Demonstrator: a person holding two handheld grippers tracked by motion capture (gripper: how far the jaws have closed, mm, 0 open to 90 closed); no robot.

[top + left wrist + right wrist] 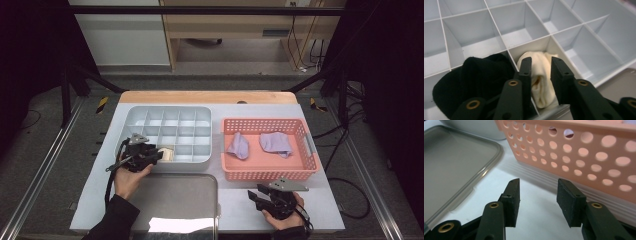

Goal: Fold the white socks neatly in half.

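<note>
Left gripper (pixel 540 72): over the near row of the divided tray (pixel 131 116), at about 9 o'clock on the desk (pixel 235 206); jaws part-open, astride the cream sock (pixel 541 82); whether the pads press on the cloth, cannot tell.
Cream sock: rolled, lying in a near-row compartment of the divided tray, against the tray's front wall; also seen in the high view (pixel 166 154) just past the left gripper (pixel 152 155).
Black sock (pixel 474 82): bundled, in the compartment next to the cream sock, at 9 o'clock from it in the left gripper view.
Divided tray: pale grey, many square compartments, most bare.
Right gripper (pixel 539 197): jaws moderately apart, holding nothing, low over bare desk; in the high view (pixel 256 196) at about 5 o'clock, just in front of the pink basket (pixel 272 175).
Pink basket: perforated walls, at 3 o'clock from the divided tray, holding two purple cloths (pixel 239 145), (pixel 275 143), apart from each other.
Clear lid (pixel 180 200): flat on the desk at 6 o'clock, between the two hands.
</note>
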